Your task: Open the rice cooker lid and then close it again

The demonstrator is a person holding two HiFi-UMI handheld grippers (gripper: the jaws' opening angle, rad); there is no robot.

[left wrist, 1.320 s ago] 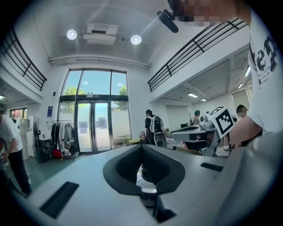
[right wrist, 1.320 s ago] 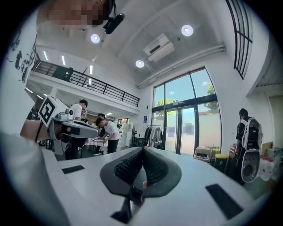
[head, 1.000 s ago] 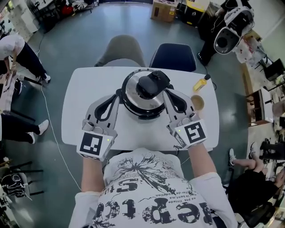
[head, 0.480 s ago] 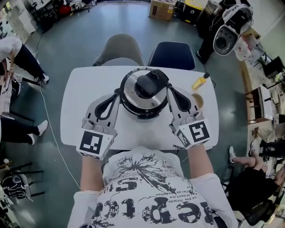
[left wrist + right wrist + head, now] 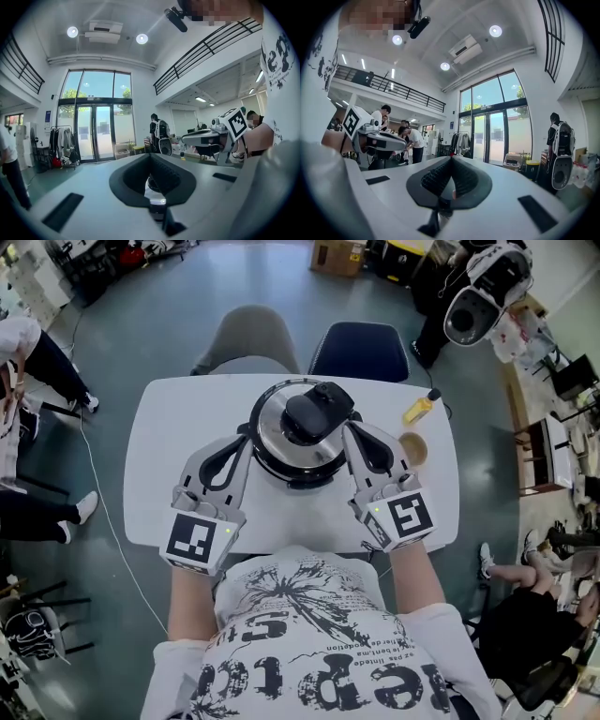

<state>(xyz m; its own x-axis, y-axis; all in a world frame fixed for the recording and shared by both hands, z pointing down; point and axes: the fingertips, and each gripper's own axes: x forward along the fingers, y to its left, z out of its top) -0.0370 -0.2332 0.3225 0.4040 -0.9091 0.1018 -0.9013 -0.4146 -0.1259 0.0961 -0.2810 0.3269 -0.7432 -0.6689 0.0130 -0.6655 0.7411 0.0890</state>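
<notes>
The rice cooker (image 5: 300, 432) stands in the middle of the white table (image 5: 183, 427). Its steel lid is down, with a black handle (image 5: 317, 413) on top. My left gripper (image 5: 247, 434) (image 5: 150, 155) lies level against the cooker's left side, its jaws meeting at the tips with nothing between them. On the cooker's right side my right gripper (image 5: 350, 429) (image 5: 451, 159) is shut in the same way and holds nothing. Neither gripper view shows the cooker itself; each shows the other gripper's marker cube (image 5: 233, 123) (image 5: 355, 123).
A yellow bottle (image 5: 419, 410) and a brown cup (image 5: 412, 448) sit at the table's right end. Two chairs (image 5: 251, 338) (image 5: 361, 348) stand behind the table. People stand at the left edge of the room (image 5: 37, 352).
</notes>
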